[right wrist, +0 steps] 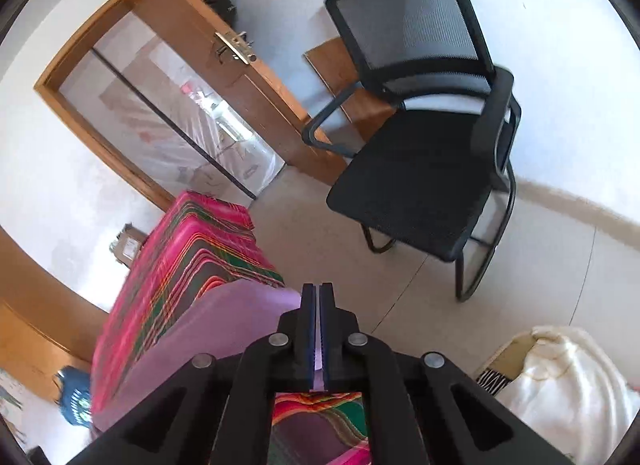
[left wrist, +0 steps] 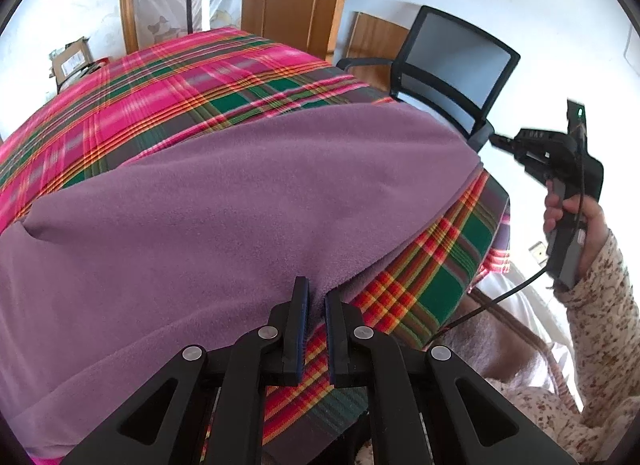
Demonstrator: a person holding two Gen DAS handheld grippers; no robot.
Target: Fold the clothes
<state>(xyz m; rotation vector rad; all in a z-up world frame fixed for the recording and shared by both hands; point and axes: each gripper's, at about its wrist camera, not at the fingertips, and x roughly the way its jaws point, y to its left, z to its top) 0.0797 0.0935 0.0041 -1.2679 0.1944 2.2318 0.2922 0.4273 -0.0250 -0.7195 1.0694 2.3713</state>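
A purple fleece cloth [left wrist: 240, 205] lies spread over a table covered in pink and green plaid [left wrist: 160, 85]. My left gripper [left wrist: 317, 297] is shut on the cloth's near corner, which is pinched between the blue pads at the table's front edge. In the same view my right gripper [left wrist: 494, 139], held in a person's hand [left wrist: 576, 221], sits just off the cloth's far right corner. From the right wrist, my right gripper [right wrist: 319, 289] is shut, with a thin lilac strip of the purple cloth [right wrist: 224, 329] between its pads, above the plaid cover [right wrist: 192, 245].
A black mesh office chair [right wrist: 420, 177] stands on the tiled floor beyond the table's right corner. A wooden door [right wrist: 192, 17] stands open behind it. A white bundle [right wrist: 560, 385] lies at lower right, and a cardboard box [left wrist: 72, 61] sits past the table's far left.
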